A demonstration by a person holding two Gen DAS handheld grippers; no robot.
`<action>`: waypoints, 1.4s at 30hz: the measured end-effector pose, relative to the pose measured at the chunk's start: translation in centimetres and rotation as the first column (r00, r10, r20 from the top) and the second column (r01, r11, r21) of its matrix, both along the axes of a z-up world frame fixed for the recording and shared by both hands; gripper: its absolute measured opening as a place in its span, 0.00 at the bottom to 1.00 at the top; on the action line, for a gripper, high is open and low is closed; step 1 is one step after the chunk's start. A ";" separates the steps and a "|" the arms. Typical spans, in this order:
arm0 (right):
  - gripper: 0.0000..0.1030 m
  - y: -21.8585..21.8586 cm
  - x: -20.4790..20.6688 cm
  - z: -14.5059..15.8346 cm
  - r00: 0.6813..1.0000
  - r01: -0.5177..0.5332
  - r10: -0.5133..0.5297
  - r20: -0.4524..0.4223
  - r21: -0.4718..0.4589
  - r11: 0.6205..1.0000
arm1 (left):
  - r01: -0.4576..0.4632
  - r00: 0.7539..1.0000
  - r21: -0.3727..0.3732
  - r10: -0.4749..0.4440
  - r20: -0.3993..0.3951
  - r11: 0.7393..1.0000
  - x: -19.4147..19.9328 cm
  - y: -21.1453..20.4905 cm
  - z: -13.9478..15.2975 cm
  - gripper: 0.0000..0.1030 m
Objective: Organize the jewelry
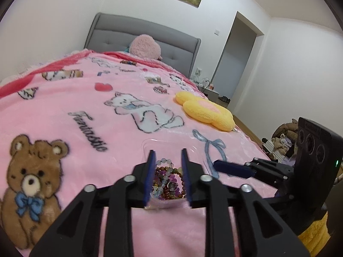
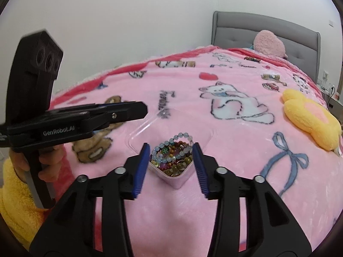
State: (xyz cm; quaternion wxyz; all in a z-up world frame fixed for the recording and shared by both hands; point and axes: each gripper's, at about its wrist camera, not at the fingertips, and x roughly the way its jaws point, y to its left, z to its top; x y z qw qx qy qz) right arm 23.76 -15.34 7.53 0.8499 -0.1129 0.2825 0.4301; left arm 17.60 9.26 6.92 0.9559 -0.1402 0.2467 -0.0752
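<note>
The right gripper [image 2: 170, 167] fills the foreground of its own view, its blue-padded fingers [image 2: 140, 171] spread apart and released, with nothing pinched. Between and just beyond them sits the clear plastic box [image 2: 174, 177], heaped with beaded bracelets [image 2: 171, 154] in pale blue, amber, purple and green; one pale string loops over the top of the heap. The pads flank the box's near corner without pressing on it. Beside the box, on its far side, a clear lid [image 2: 145, 128] lies flat on the pink blanket [image 2: 235, 150].

In the left wrist view the left gripper [image 1: 168, 175] has its fingers [image 1: 150, 177] parted to either side of the same box [image 1: 163, 201], the beads showing in the gap; whether the pads touch the box walls I cannot tell. The right gripper's fingers [image 1: 231, 168] reach in from the right there.

From the right wrist view, a hand [image 2: 47, 162] with a fluffy yellow sleeve [image 2: 15, 199] grips the left tool's handle at the left edge.

Farther out on the bed, a yellow flower cushion [image 2: 310, 117] lies to the right, and a pink plush toy [image 2: 269, 42] rests against the grey headboard [image 2: 235, 25].
</note>
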 end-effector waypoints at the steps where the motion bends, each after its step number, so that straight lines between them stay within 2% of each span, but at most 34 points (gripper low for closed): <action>1: 0.49 -0.5 -0.3 0.3 1.000 0.005 -0.005 0.012 0.009 1.000 | 0.002 1.000 0.015 -0.002 0.006 1.000 -0.5 -0.2 0.1 0.29; 3: 0.57 -1.3 -0.5 0.6 1.000 0.001 -0.002 0.018 0.026 1.000 | 0.005 1.000 0.042 -0.006 0.015 0.999 -1.3 -0.6 0.2 0.33; 5: 0.70 -2.2 -0.7 0.8 1.000 -0.009 0.008 0.016 0.051 0.999 | 0.011 1.000 0.065 -0.013 0.026 0.998 -2.2 -0.9 0.2 0.45; 6: 0.73 -2.6 -0.8 0.7 1.000 -0.011 0.010 0.023 0.054 0.998 | 0.013 0.999 0.074 -0.016 0.036 0.997 -2.6 -1.1 0.1 0.48; 8: 0.86 -3.3 -0.8 0.6 0.999 -0.011 0.009 0.033 0.063 0.998 | 0.014 0.998 0.101 -0.020 0.056 0.995 -3.2 -1.5 0.1 0.62; 10: 0.90 -3.9 -0.5 0.3 0.999 -0.001 -0.001 0.035 0.067 0.998 | 0.012 0.997 0.136 -0.023 0.075 0.991 -4.0 -1.9 -0.2 0.65; 11: 0.92 -4.2 -0.3 0.1 0.999 0.008 -0.010 0.034 0.069 0.998 | 0.013 0.996 0.150 -0.025 0.080 0.989 -4.2 -2.0 -0.4 0.70; 14: 0.92 -4.9 0.4 -0.4 0.999 0.012 -0.014 0.029 0.078 0.997 | 0.002 0.994 0.208 -0.023 0.103 0.978 -4.9 -2.4 -1.2 0.84; 17: 0.92 -5.2 0.9 -0.9 0.999 0.029 -0.032 0.044 0.068 0.997 | 0.011 0.993 0.222 -0.036 0.109 0.975 -5.1 -2.5 -1.9 0.89; 24: 0.92 -5.0 1.2 -1.8 0.998 0.025 -0.028 0.050 0.047 0.999 | -0.002 0.992 0.263 -0.031 0.121 0.965 -5.1 -3.0 -3.0 0.95; 29: 0.92 -4.8 0.8 -2.2 0.997 0.024 -0.028 0.077 0.059 0.998 | -0.034 0.992 0.250 0.002 0.125 0.968 -4.9 -2.4 -3.6 0.95; 33: 0.92 -5.0 1.0 -2.2 0.997 0.030 -0.036 0.075 0.080 0.996 | -0.045 0.992 0.207 0.019 0.128 0.977 -4.7 -1.6 -3.9 0.95; 42: 0.92 -5.0 0.7 -2.4 0.996 0.018 -0.025 0.087 0.078 0.997 | -0.041 0.991 0.244 0.008 0.133 0.969 -4.5 -2.3 -4.0 0.95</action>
